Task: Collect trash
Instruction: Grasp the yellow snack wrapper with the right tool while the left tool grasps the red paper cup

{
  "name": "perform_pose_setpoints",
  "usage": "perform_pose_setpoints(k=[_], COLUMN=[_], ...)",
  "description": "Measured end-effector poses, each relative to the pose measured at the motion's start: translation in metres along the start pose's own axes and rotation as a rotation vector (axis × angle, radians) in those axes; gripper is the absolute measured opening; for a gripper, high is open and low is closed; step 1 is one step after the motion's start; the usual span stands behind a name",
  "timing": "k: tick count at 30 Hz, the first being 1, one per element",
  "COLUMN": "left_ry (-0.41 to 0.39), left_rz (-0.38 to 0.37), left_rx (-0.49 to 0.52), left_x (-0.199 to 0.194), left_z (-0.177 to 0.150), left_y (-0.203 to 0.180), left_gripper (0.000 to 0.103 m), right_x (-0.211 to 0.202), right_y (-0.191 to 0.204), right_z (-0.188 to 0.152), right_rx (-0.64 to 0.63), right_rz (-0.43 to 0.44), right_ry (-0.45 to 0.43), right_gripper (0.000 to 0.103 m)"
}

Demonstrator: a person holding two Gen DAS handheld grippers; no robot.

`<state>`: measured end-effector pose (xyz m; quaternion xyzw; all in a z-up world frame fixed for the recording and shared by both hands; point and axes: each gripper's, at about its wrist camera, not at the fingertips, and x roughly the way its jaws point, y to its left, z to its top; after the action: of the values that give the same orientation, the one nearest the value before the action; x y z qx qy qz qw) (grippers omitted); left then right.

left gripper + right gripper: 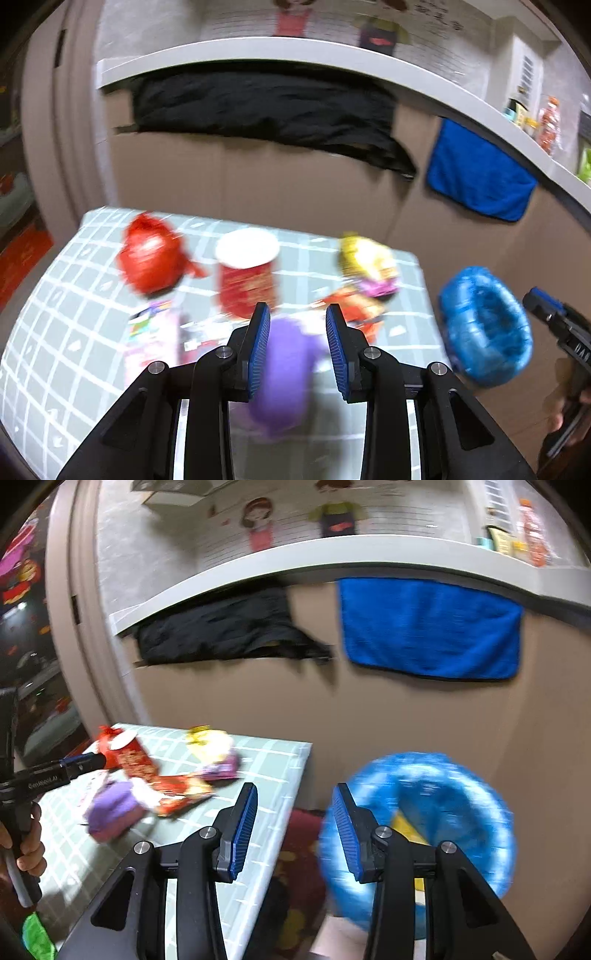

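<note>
Purple soft lump (284, 373) sat nearest my left claw (297, 350), lying on the desk (55, 332) below the gap; both pads were spread and pinched nothing. Beyond it I saw a red cup (246, 277) with a white lid, a red bag (151, 254) to the left, a yellow packet (365, 258) and an orange wrapper (351, 306) to the right, all blurred. Blue-lined bin (484, 325) stood off the desk's right edge, with the right claw beside it.

Right view: my right claw (295, 827) was spread too, empty, hanging between the desk edge (288, 812) and the bin (461, 812). Something yellow (406, 829) lay inside the bin. Trash was still on the desk: purple lump (110, 812), orange wrapper (181, 794), red cup (129, 757). Left claw (88, 760) showed at the left, held by a hand (29, 845).
</note>
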<state>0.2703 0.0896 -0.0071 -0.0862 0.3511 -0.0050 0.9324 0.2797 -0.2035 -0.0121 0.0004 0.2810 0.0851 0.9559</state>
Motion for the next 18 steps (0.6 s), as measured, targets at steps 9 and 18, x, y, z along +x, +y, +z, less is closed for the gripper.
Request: perform_pose_setpoints(k=[9, 18], left_ry=[0.020, 0.010], left_rz=[0.035, -0.061], left_rx=[-0.067, -0.107], left_x=[-0.007, 0.013], left_z=[-0.019, 0.002], left_y=[0.080, 0.106], left_gripper=[0.033, 0.034], right_x=[0.067, 0.163], right_y=[0.089, 0.117], right_z=[0.027, 0.037], right_rx=[-0.164, -0.330], right_rz=[0.111, 0.127], right_ry=[0.064, 0.098], right_gripper=[0.044, 0.044])
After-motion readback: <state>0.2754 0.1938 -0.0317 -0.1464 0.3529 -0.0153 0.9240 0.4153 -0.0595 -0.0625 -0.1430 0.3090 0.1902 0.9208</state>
